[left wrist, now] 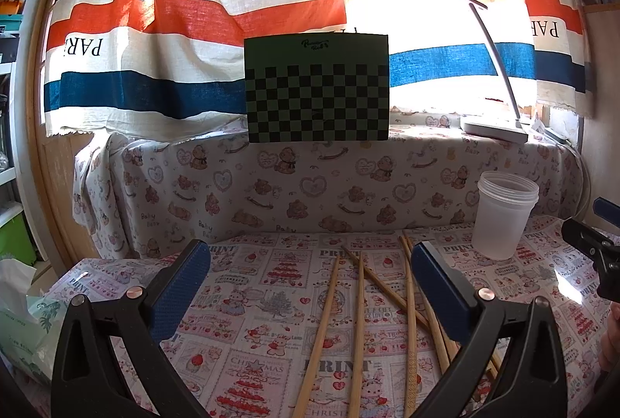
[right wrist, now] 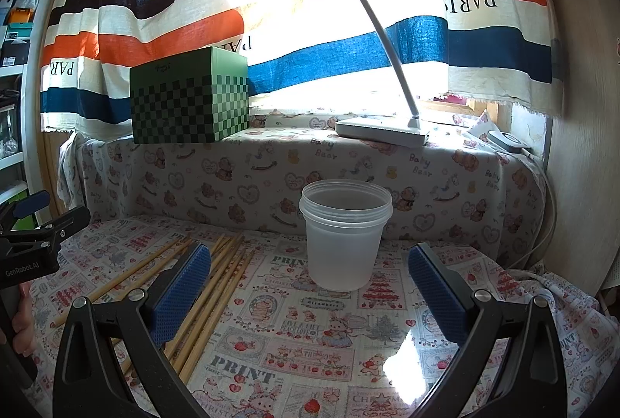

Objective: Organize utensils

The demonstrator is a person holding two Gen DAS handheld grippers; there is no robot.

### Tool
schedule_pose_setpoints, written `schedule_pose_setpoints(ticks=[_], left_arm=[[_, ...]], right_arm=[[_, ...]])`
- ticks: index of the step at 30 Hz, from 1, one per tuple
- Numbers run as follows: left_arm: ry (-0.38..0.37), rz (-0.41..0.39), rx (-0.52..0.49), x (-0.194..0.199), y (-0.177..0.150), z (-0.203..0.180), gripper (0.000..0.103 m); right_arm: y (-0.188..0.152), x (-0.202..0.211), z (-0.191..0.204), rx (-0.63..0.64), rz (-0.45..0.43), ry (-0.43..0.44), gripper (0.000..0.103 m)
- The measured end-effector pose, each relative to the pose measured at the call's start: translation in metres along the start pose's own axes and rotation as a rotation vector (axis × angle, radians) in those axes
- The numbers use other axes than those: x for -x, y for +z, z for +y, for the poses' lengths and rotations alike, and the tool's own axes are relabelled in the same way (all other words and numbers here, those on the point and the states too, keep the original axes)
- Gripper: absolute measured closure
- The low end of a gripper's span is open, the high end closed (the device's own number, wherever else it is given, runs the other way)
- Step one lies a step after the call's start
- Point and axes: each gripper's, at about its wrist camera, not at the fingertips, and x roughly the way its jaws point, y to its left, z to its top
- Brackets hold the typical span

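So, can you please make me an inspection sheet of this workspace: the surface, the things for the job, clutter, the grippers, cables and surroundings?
Surface: table under a glossy printed cloth, glare spots.
Job's things: wooden chopsticks lying loose and crossed; translucent plastic cup upright, looks empty, standing apart from them.
Clutter: tissue pack at the left edge.
Grippers: left gripper open above the chopsticks, holding nothing; right gripper open, facing the cup, holding nothing.
Cables: white cable down the right wall.
Surroundings: green checkered box and white desk lamp on the ledge; striped curtain, bright window behind.
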Motion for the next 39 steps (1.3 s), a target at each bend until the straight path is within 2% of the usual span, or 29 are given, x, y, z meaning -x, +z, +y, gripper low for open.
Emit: schedule_pose_setpoints(ticks=[19,25,29,35,39], left_arm=[[0.006,0.001,-0.002,-0.0004,0.0,0.0003,0.0],[0.01,0.0,-0.006,0.0002,0.0002,0.0009,0.0],[-0.017,0.008,-0.021,-0.0013,0.0007,-0.0013,0.0],[-0.007,0.008,-0.02,-0.0013,0.0015,-0.0029,0.0],[0.012,0.022,0.005,-0.0046,0.0024,0.0011,0.0]], right_arm=[[-0.0009,-0.0013,0.0041,0.014,0.013,0.016,0.0],[-0.0008,0.0016,0.0037,0.013,0.007,0.009,0.0],[-0.0005,0.003,0.0034,0.011,0.007,-0.013,0.0],[-0.0007,0.006,0.0017,-0.002,-0.003,-0.051,0.0],[-0.001,0.0076,0.0075,0.023,0.005,-0.046,0.0]])
